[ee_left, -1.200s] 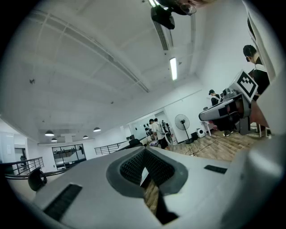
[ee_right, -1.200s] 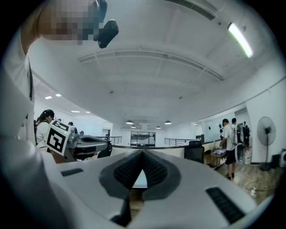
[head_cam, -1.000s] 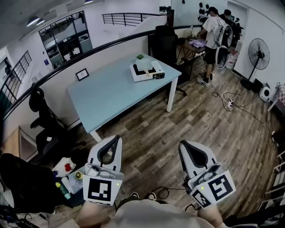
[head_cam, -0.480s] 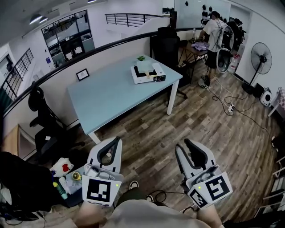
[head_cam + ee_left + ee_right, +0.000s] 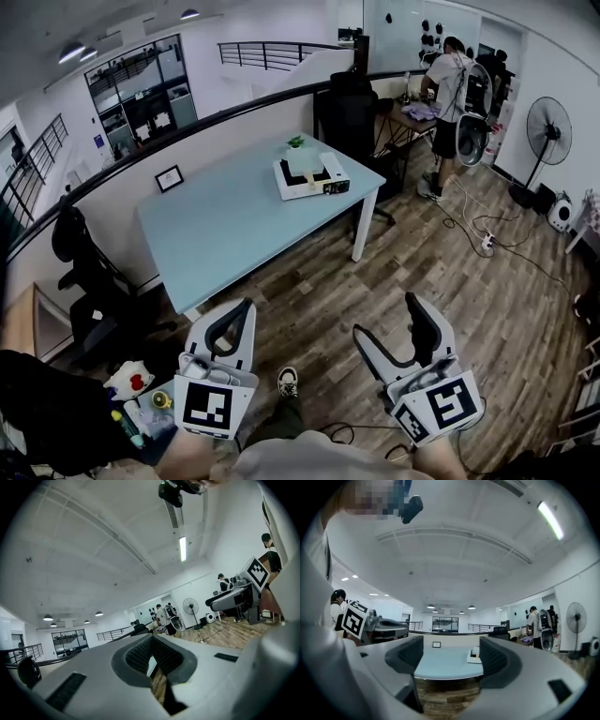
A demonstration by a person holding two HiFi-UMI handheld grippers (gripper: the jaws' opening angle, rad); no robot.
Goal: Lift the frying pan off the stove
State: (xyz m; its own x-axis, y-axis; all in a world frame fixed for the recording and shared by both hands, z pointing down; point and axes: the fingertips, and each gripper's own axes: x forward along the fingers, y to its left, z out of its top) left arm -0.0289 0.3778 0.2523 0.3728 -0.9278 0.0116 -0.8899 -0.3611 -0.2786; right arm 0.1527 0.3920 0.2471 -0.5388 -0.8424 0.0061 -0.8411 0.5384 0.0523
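Observation:
A low white stove unit [image 5: 309, 173] stands at the far right end of the light-blue table [image 5: 225, 216], several steps ahead of me. Something pale and a green bit sit on top of it; it is too small to make out a frying pan. In the right gripper view the stove unit [image 5: 474, 654] shows between the jaws, far off. My left gripper [image 5: 234, 323] is held low over the wooden floor, jaws shut and empty. My right gripper [image 5: 387, 323] hangs beside it, its jaws opening wide with nothing between them.
A black office chair [image 5: 89, 272] stands left of the table and another [image 5: 349, 98] behind it. People stand at a desk [image 5: 452, 75] at the back right, near a standing fan [image 5: 547, 122]. Cables [image 5: 487, 225] lie on the floor. Bags and clutter [image 5: 141, 389] sit at my lower left.
The right gripper's jaws, closed together a second ago, now stand spread wide. The left gripper stays shut. My view has shifted slightly, and the grippers sit a little lower in it.

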